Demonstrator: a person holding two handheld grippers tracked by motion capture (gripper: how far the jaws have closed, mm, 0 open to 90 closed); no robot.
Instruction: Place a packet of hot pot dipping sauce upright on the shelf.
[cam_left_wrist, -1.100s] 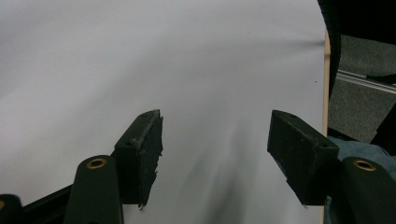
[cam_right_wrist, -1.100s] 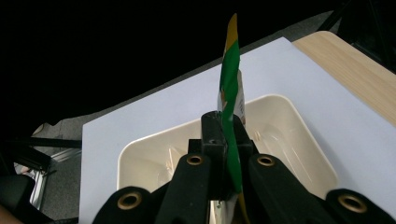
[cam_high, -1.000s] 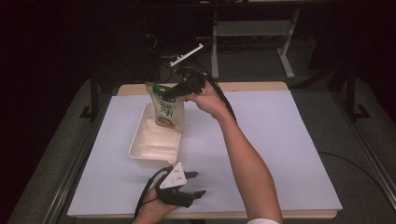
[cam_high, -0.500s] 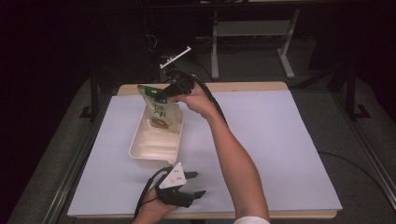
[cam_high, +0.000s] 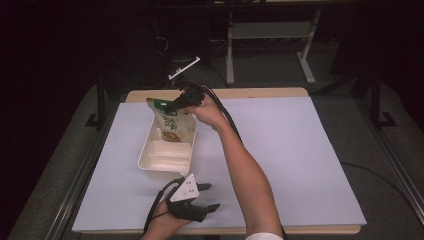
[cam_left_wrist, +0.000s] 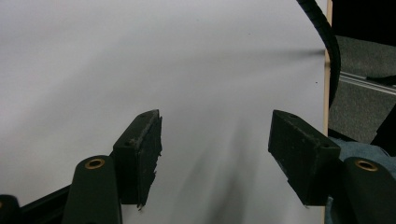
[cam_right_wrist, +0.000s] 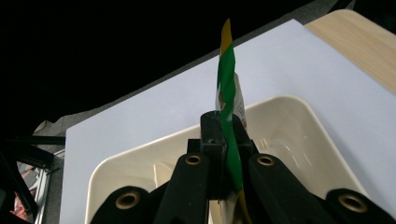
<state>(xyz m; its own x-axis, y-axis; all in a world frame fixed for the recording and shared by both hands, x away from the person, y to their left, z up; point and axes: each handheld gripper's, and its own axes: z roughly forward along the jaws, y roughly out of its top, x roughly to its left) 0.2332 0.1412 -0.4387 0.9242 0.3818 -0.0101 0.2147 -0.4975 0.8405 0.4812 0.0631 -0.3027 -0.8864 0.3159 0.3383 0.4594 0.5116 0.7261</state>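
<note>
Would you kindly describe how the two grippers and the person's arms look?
Both grippers are black. The left gripper carries a grey three-cornered plate and shows brass-coloured screws; a black cable trails from the right gripper. The forearms are bare, with a white sleeve edge.

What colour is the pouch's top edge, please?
Green with some yellow on the pouch, clearest in the right gripper view.

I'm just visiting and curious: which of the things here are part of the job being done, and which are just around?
In use:
- flat green-topped snack pouch
- cream plastic compartment tray
- right gripper, clamped on the pouch's top edge

Just around:
- left gripper, jaws open, resting on the white table cover
- grey metal stand behind the table
</note>
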